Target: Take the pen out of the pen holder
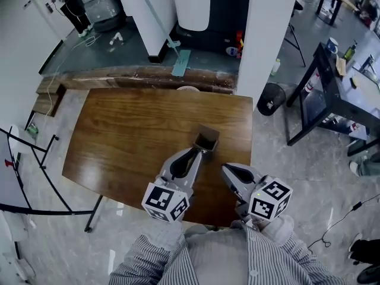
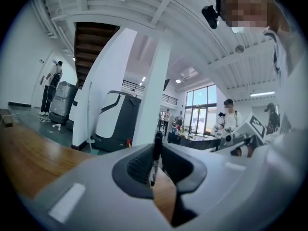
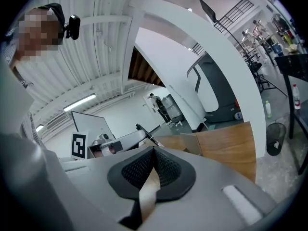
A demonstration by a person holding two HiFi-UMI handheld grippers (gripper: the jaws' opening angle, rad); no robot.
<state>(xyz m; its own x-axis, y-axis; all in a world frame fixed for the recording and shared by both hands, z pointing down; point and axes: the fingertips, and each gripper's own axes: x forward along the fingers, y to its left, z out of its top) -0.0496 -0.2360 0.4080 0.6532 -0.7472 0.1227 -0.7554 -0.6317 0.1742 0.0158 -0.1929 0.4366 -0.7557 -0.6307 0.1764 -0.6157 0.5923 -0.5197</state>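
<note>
left gripper [image 1: 198, 152] is clamped on the pen [image 2: 157, 150], right by the holder [image 1: 206, 140] on the table [image 1: 119, 135]. right gripper [image 1: 227, 169] jaws are together, empty, just beside.

Pen [image 2: 157, 148] in left gripper [image 1: 196, 151], near pen holder [image 1: 206, 140] on table [image 1: 119, 129]

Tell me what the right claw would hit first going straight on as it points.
Probably the pen in the left claw, just beyond the right claw; the pen holder stands beside it. Depth unclear.
</note>
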